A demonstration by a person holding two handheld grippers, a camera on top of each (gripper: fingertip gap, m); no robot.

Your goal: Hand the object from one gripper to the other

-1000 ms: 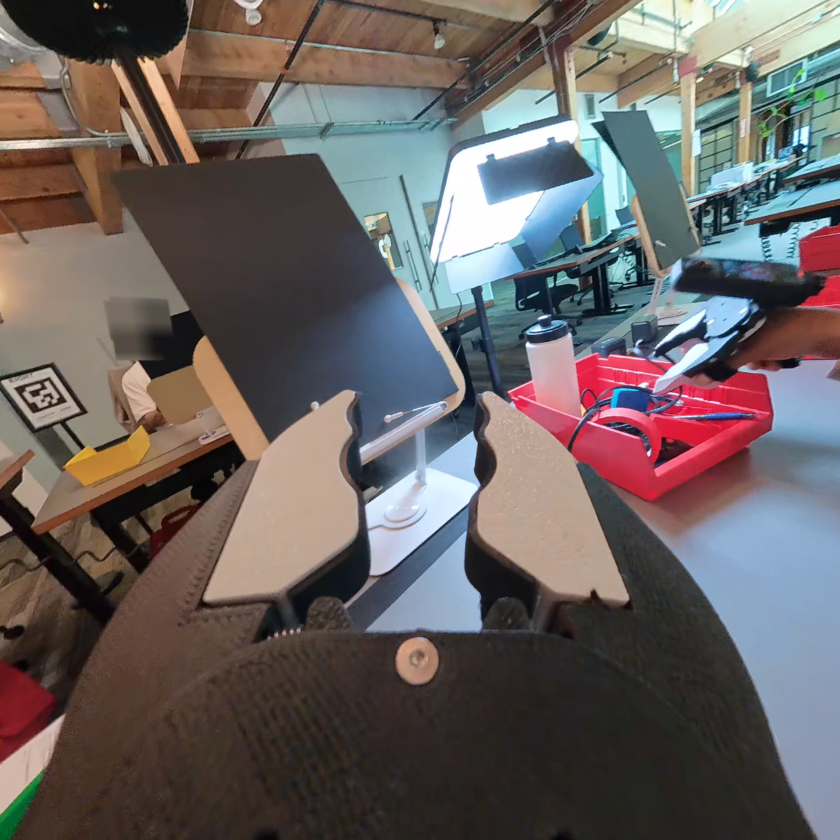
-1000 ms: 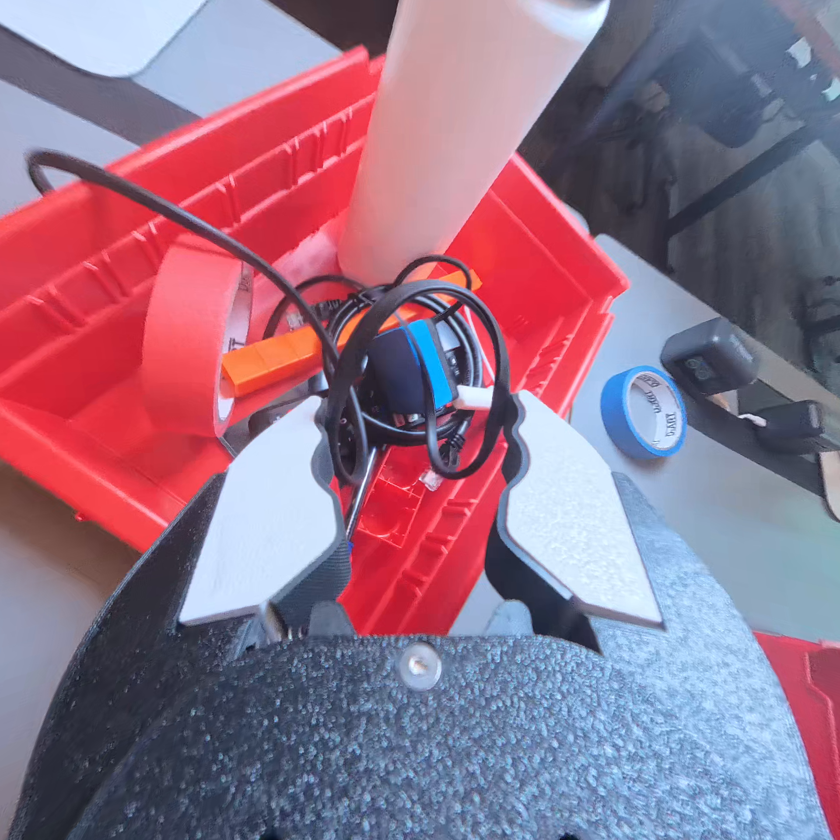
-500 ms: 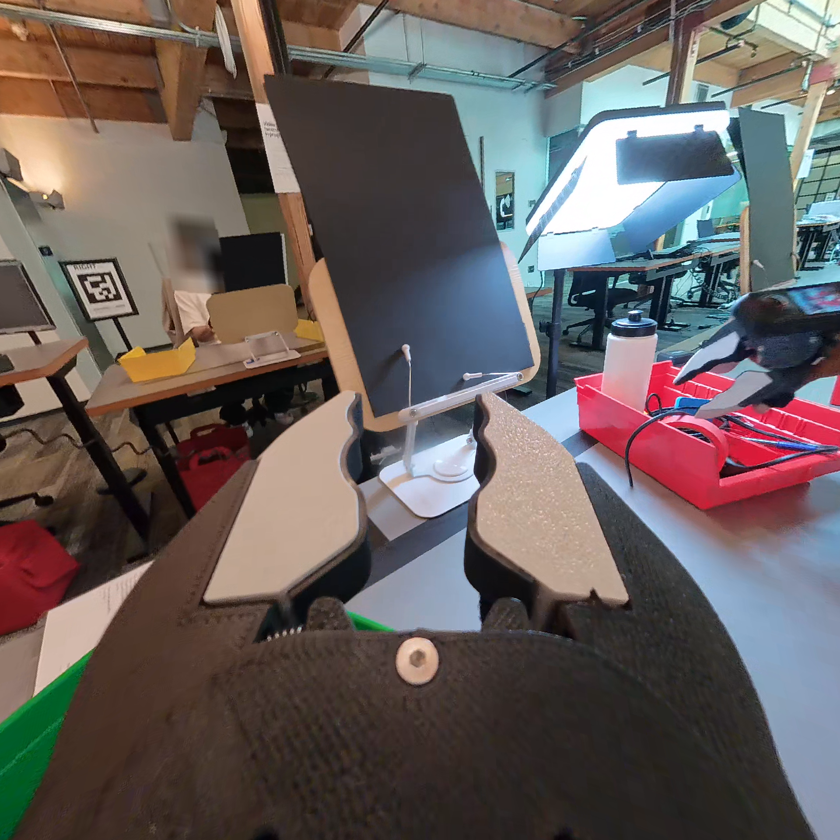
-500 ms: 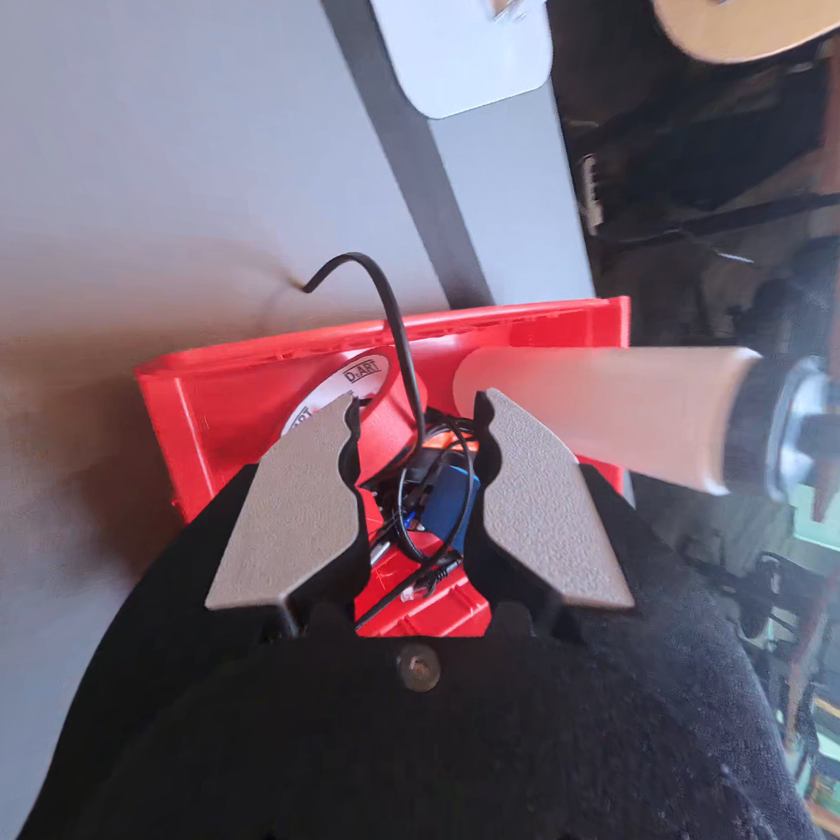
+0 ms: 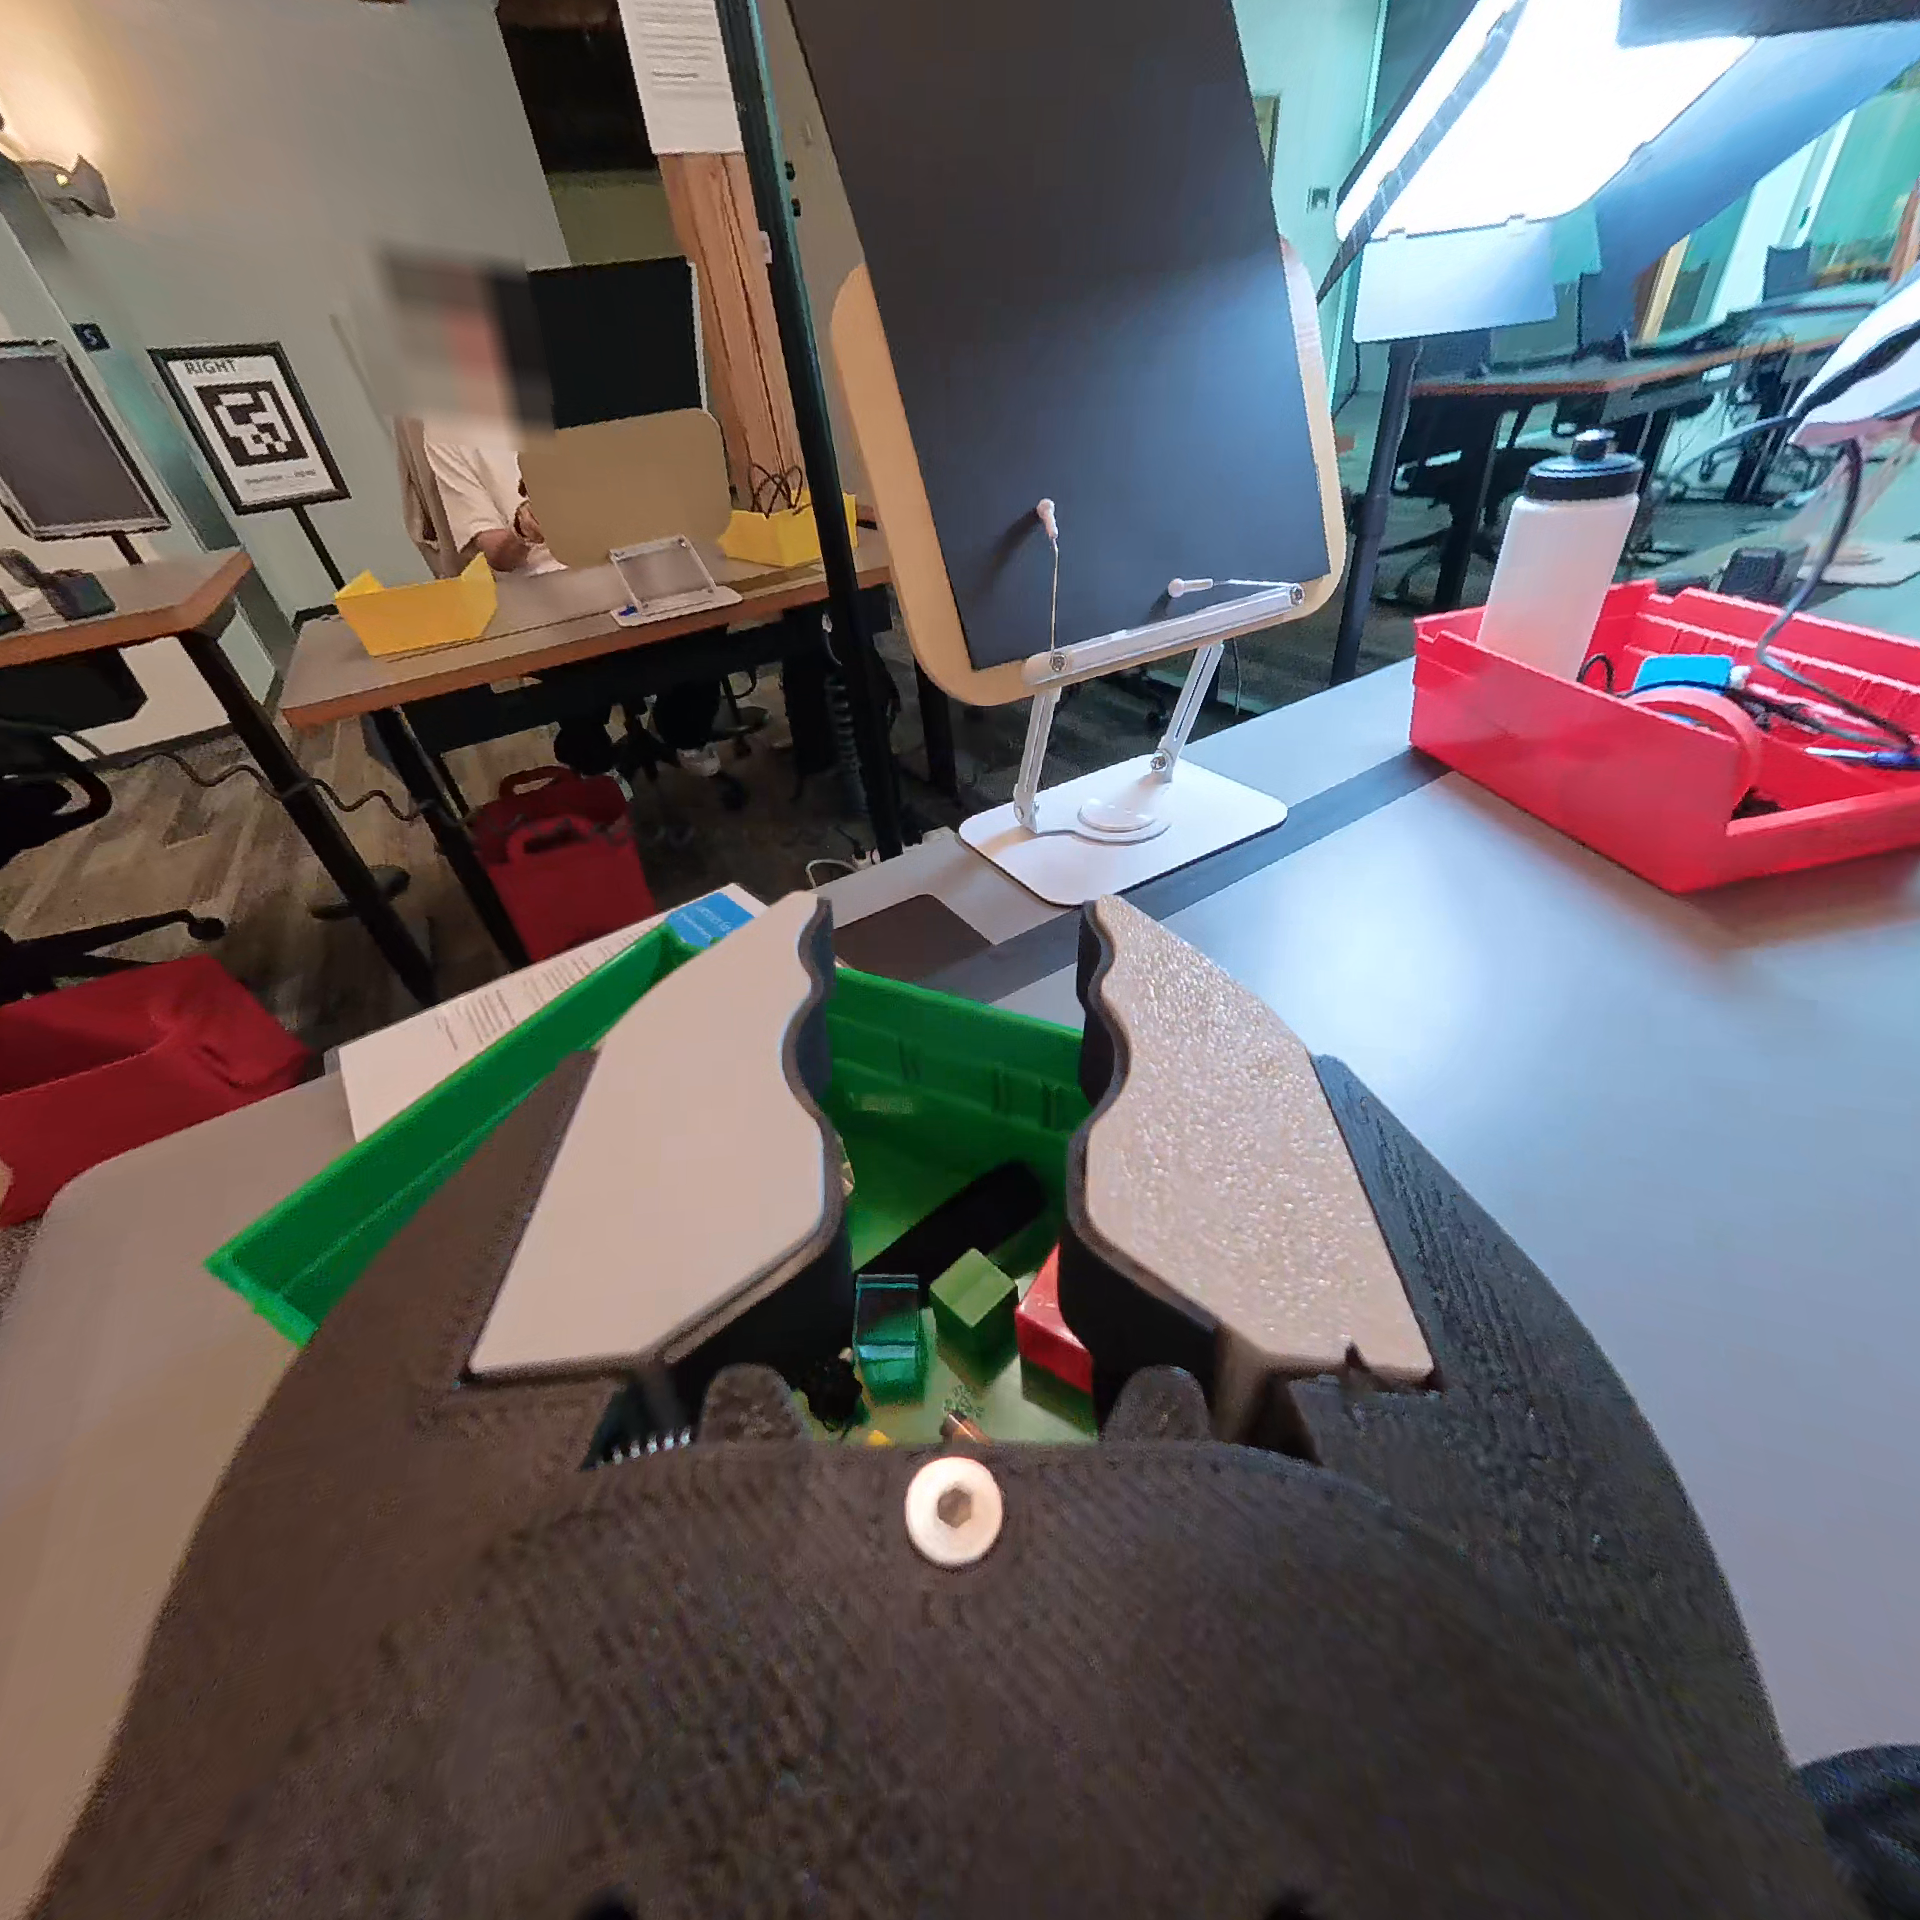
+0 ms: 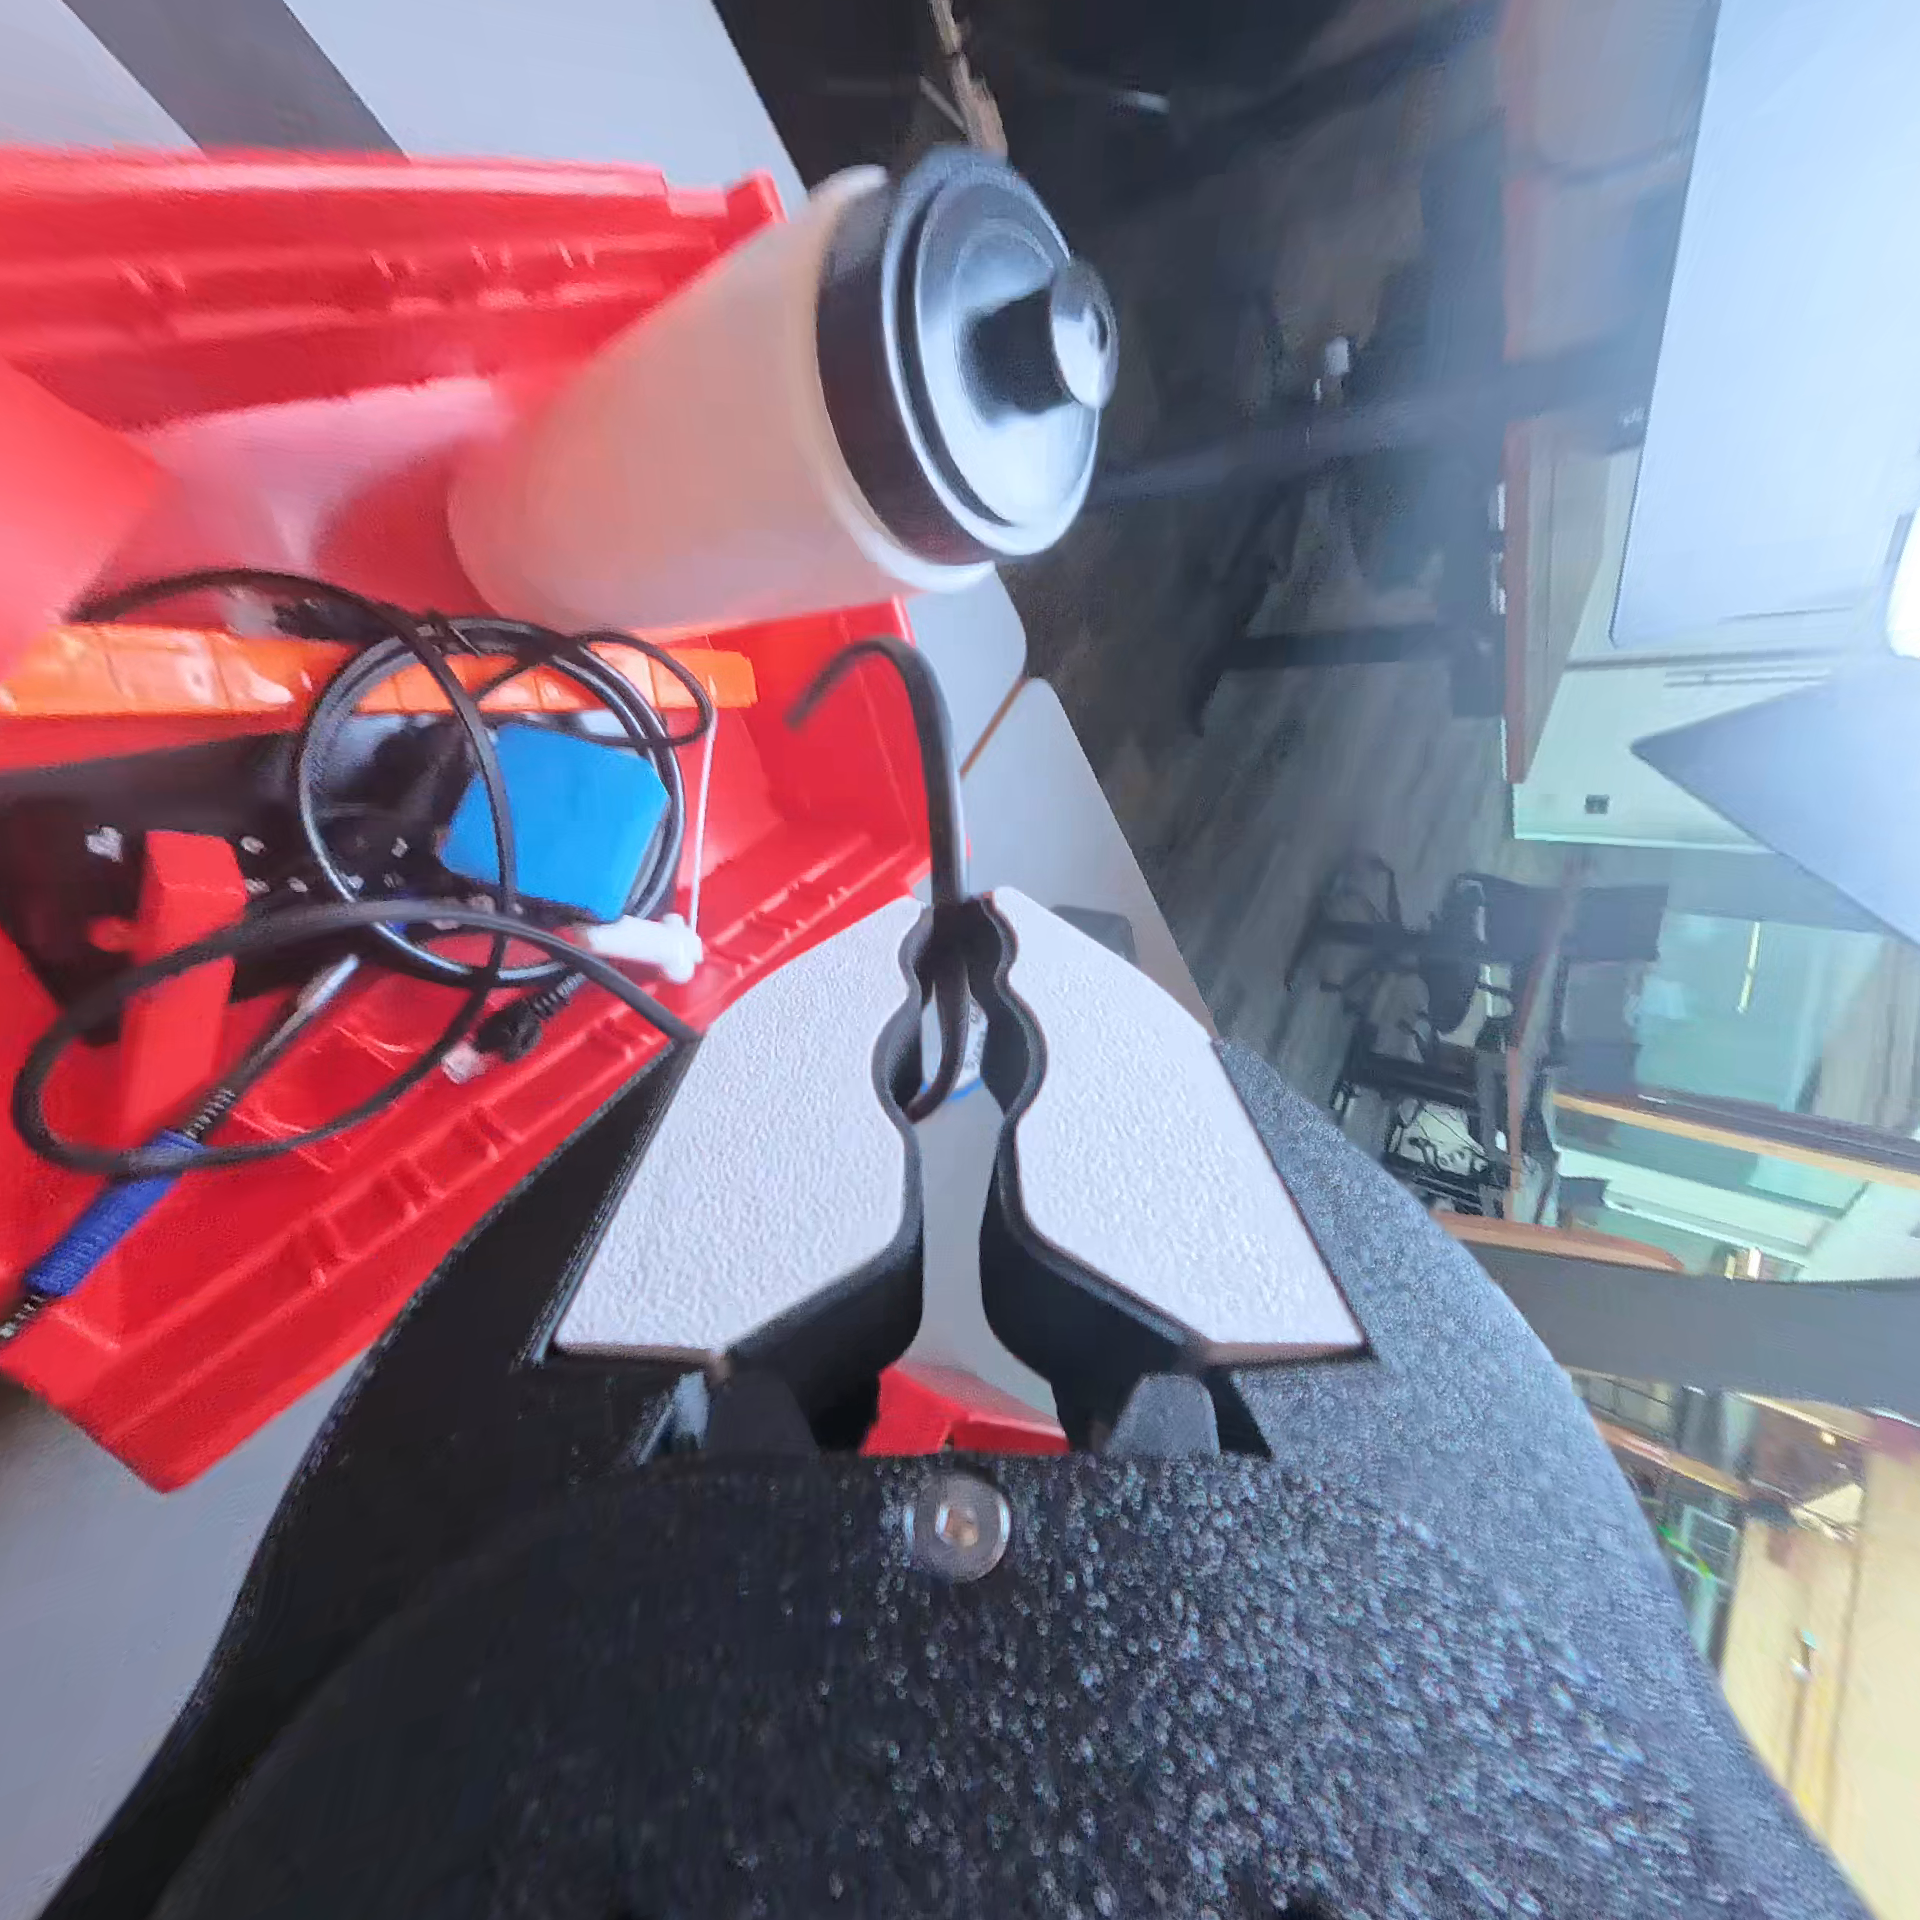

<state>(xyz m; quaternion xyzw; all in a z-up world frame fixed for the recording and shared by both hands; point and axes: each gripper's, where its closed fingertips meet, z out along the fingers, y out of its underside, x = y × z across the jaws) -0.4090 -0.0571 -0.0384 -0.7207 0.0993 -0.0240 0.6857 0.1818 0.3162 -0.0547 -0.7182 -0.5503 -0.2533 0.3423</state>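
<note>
My right gripper [image 6: 961, 909] is shut on a thin black cable [image 6: 930, 727], pinched at the fingertips, with a short free end curling up past them. The rest of the cable trails down into the red bin [image 6: 312, 1278]. In the left wrist view the right gripper [image 5: 1844, 416] shows at the far right edge, above the red bin [image 5: 1558, 748], with the cable [image 5: 1823, 561] hanging from it. My left gripper [image 5: 951, 925] is open and empty, over a green bin [image 5: 436, 1132] at the near left, well apart from the right gripper.
The red bin holds a white bottle [image 6: 675, 457] with a black cap, coiled cables, a blue block [image 6: 561, 821] and a tape roll. The green bin holds small blocks [image 5: 971, 1314]. A black board on a white stand [image 5: 1132, 821] stands at the table's far edge. A person sits at a far desk. One gripper's finger ends stand about 70 cm off the other's.
My right gripper has closed on the black cable and lifted it above the red bin. My left gripper has tilted down, bringing the green bin under its fingers.
</note>
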